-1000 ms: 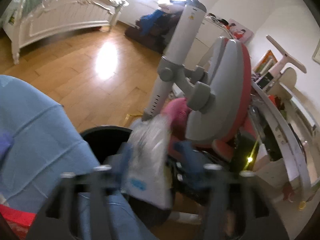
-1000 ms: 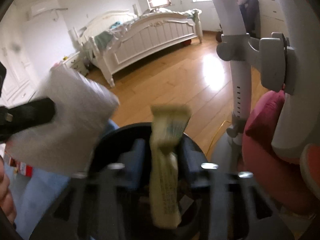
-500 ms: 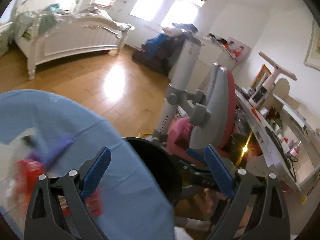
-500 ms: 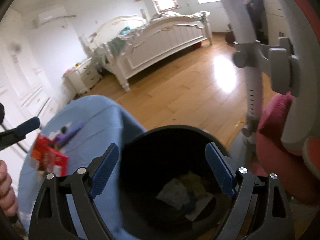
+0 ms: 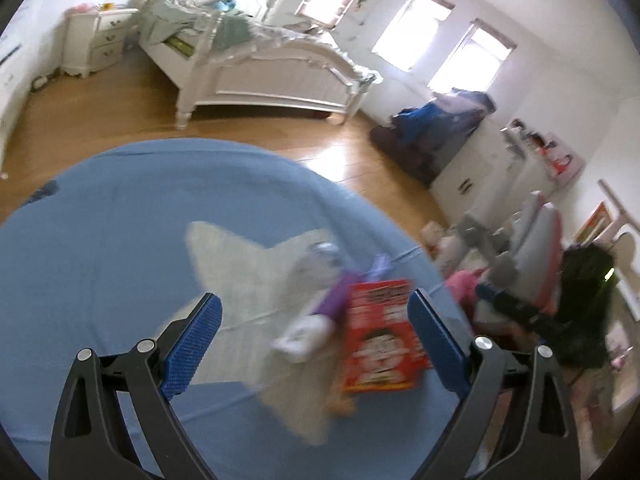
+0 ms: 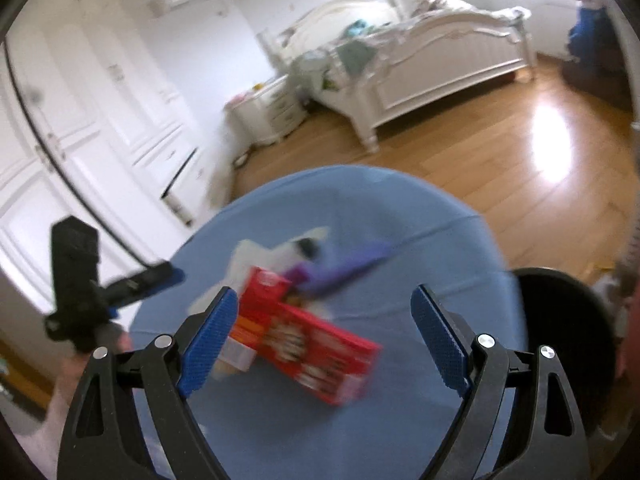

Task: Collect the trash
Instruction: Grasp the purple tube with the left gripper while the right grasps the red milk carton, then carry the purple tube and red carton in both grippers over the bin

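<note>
A round table with a blue cloth [image 5: 100,248] [image 6: 400,216] carries a pile of trash: a red printed box [image 5: 380,344] [image 6: 312,344], a purple-and-white wrapper [image 5: 320,312] [image 6: 344,264] and pale crumpled paper [image 5: 248,264] [image 6: 260,252]. My left gripper [image 5: 316,340] is open and empty above the pile; it also shows in the right wrist view [image 6: 132,280]. My right gripper [image 6: 324,336] is open and empty over the red box. The black trash bin [image 6: 560,312] stands at the table's right edge.
A white bed [image 5: 256,68] [image 6: 432,48] stands across the wooden floor [image 6: 520,152]. White wardrobes [image 6: 80,120] line the left wall. A grey and pink chair [image 5: 532,248] and a cluttered desk stand to the right of the table.
Both grippers dropped their trash into the bin, opened, and swung left from the bin to the pile on the blue table.
</note>
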`<action>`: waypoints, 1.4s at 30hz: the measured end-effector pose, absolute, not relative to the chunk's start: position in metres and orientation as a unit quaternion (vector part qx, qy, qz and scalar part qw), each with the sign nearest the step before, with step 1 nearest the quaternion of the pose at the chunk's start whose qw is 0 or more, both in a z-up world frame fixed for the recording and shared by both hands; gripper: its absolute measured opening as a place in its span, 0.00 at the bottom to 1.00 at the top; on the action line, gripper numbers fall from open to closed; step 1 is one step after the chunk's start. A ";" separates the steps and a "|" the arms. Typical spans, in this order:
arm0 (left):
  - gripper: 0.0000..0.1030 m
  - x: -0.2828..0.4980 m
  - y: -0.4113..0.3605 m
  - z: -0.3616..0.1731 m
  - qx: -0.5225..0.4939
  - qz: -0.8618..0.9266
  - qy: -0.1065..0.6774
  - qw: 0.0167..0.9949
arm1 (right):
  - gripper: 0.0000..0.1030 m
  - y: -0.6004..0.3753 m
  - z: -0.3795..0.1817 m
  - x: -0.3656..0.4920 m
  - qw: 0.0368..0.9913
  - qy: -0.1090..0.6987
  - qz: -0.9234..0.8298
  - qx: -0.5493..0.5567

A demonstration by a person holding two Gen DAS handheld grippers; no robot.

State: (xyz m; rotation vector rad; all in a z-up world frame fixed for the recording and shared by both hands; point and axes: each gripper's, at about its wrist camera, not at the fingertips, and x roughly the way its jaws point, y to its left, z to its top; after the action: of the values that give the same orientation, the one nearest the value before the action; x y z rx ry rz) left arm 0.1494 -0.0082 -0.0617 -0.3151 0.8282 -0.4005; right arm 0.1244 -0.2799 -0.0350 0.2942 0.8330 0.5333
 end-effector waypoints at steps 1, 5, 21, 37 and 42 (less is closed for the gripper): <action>0.90 0.150 -0.006 -0.064 -0.147 -0.191 0.401 0.884 | 0.85 -0.267 -0.035 0.129 0.865 0.405 0.263 0.136; 0.90 0.152 0.006 -0.079 -0.131 -0.192 0.414 0.880 | 0.85 -0.222 -0.051 0.155 0.843 0.461 0.258 0.105; 0.90 0.158 -0.057 -0.079 0.045 -0.242 0.410 0.878 | 0.31 -0.266 -0.005 0.120 0.880 0.360 0.252 0.179; 0.24 0.173 -0.088 -0.097 0.041 -0.236 0.425 0.873 | 0.31 -0.358 -0.023 0.068 0.904 0.328 0.193 0.195; 0.24 0.150 -0.088 -0.066 -0.014 -0.264 0.401 0.877 | 0.31 -0.371 -0.025 0.054 0.914 0.313 0.176 0.191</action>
State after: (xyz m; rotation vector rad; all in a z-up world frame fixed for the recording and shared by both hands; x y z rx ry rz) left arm 0.1497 -0.0877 -0.0656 -0.0297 0.8364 -0.5512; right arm 0.0536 -0.3710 -0.0251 0.3926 0.6437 0.3631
